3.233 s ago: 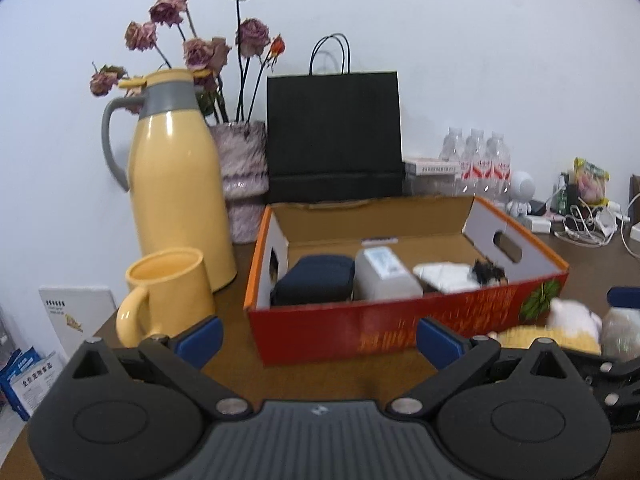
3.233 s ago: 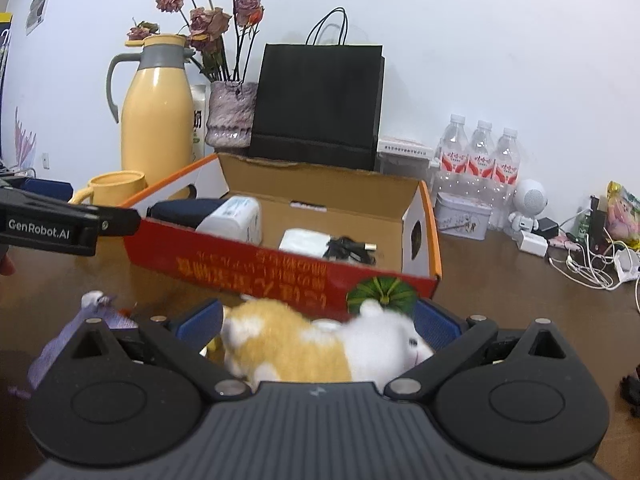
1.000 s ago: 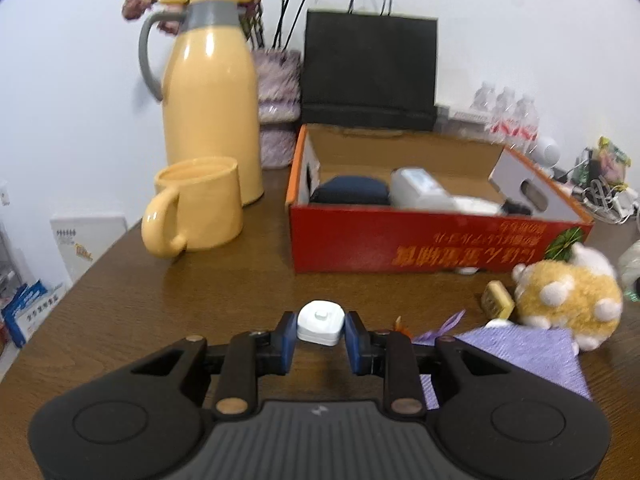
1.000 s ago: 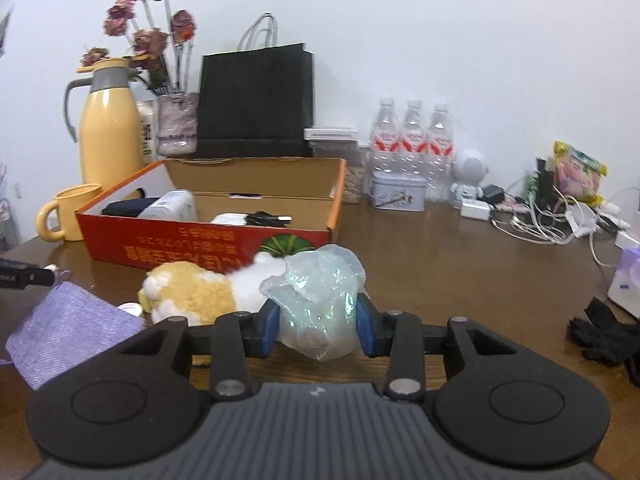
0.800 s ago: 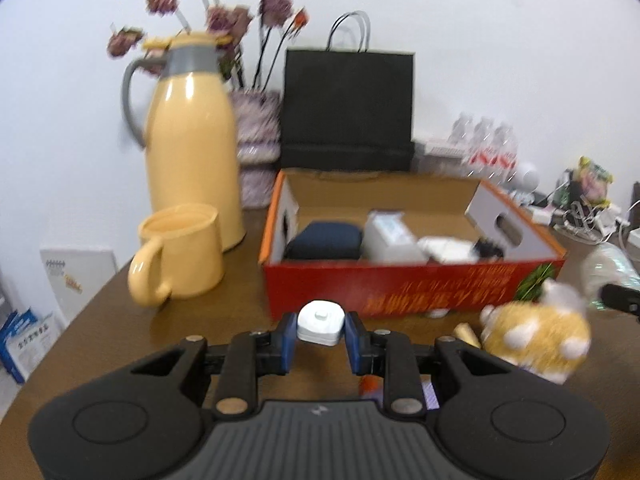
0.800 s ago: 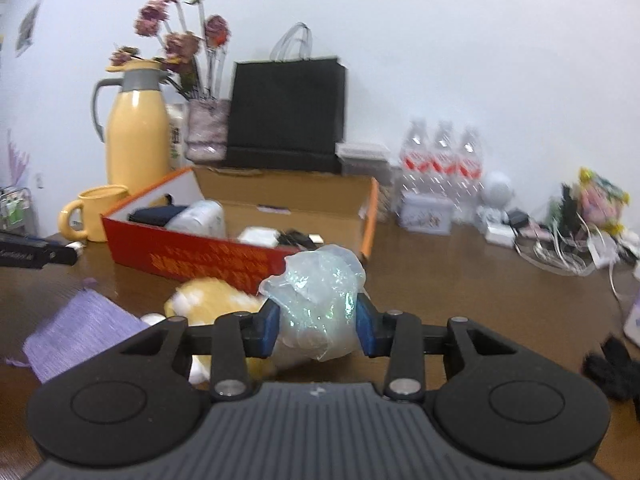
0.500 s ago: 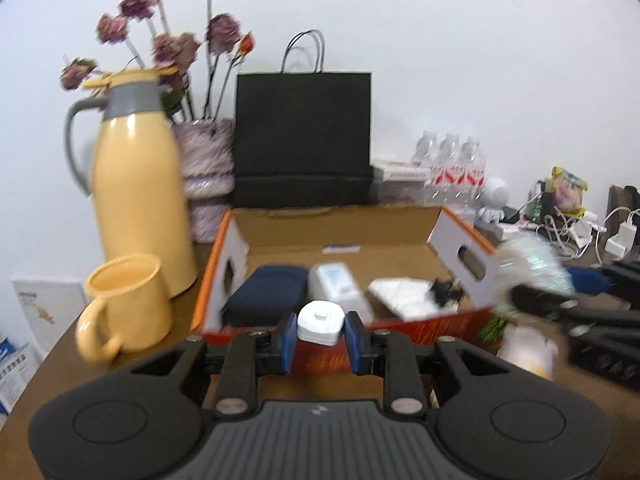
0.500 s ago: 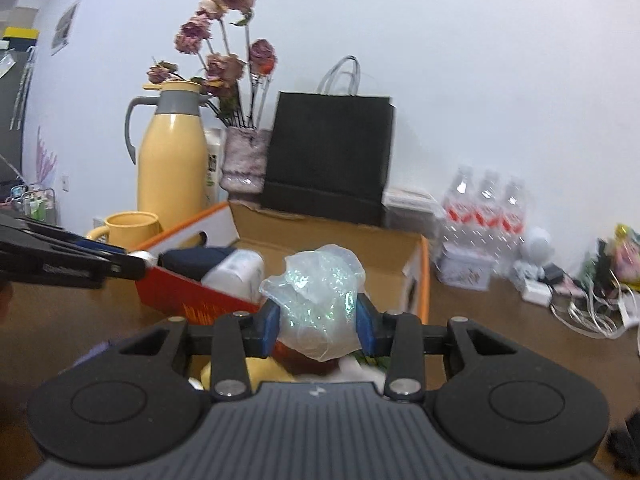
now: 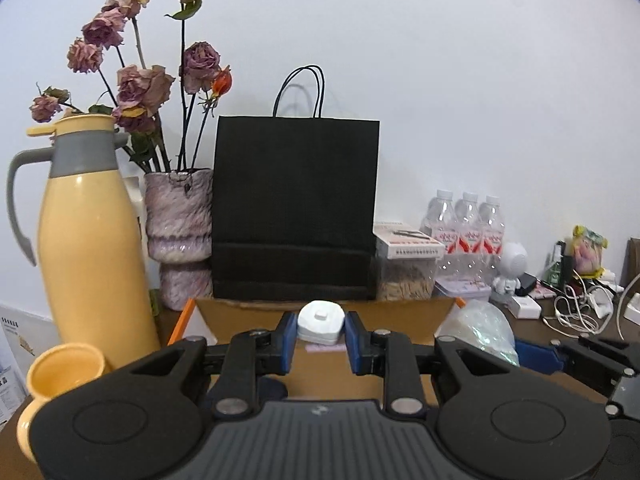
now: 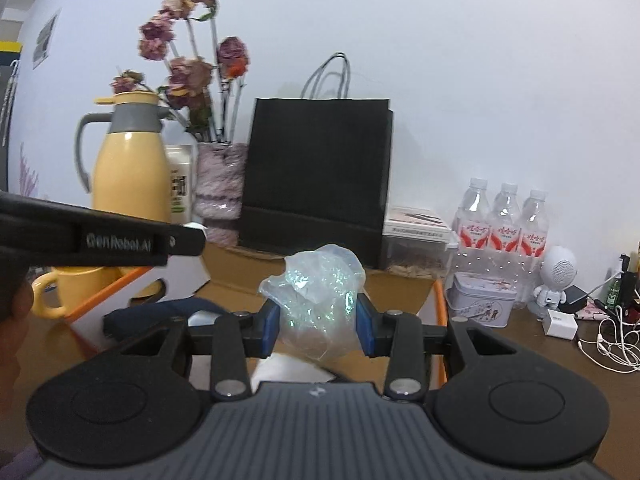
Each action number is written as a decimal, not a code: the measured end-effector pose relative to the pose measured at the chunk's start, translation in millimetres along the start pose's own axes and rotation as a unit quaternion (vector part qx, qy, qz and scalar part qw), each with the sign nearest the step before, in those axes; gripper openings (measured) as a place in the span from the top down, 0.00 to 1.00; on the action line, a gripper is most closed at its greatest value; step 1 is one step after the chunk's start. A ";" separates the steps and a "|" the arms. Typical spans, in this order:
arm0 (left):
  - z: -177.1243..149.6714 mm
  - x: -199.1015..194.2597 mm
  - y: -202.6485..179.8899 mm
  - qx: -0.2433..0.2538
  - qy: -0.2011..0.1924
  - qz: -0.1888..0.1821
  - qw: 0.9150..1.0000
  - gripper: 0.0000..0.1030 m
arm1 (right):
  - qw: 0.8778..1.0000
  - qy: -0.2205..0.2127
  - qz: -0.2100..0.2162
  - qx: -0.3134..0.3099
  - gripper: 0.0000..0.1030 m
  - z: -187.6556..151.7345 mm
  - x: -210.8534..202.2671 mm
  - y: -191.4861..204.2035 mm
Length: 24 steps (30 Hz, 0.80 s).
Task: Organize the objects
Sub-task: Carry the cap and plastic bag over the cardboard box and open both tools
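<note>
My left gripper [image 9: 321,339] is shut on a small white plastic piece [image 9: 321,321] and holds it over the open orange cardboard box [image 9: 400,310]. My right gripper [image 10: 318,327] is shut on a crumpled clear plastic bag [image 10: 316,300] and holds it over the same box [image 10: 400,284]. The bag also shows at the right in the left wrist view [image 9: 478,330]. The left gripper reaches in from the left in the right wrist view [image 10: 120,240]. In the box lie a dark blue pouch [image 10: 152,316] and a white item [image 10: 288,368].
Behind the box stand a yellow thermos [image 9: 84,240], a yellow mug [image 9: 60,376], a vase of dried roses [image 9: 180,236] and a black paper bag [image 9: 294,208]. Water bottles [image 10: 504,220], a tin [image 10: 482,298], a white robot figure [image 10: 558,276] and cables [image 10: 612,340] sit at the right.
Both grippers have risen and moved forward over the box, each still holding its object. The plush toy and purple pouch have dropped out of view.
</note>
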State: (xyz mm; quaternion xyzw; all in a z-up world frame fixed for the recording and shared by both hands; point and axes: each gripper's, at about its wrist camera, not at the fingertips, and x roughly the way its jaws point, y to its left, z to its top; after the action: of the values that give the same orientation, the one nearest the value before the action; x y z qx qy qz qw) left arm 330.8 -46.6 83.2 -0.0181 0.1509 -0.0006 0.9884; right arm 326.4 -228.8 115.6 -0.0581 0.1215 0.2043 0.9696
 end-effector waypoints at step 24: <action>-0.5 48.8 7.0 -0.008 0.016 0.028 0.999 0.00 | 1.000 0.019 -0.015 -0.005 0.00 -1.1 36.0 -11.4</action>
State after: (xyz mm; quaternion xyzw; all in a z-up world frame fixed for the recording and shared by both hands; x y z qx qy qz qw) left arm 377.2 -40.0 67.8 -0.0216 0.1672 0.0277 0.9853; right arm 362.8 -225.5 105.9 -0.0687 0.1380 0.1893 0.9697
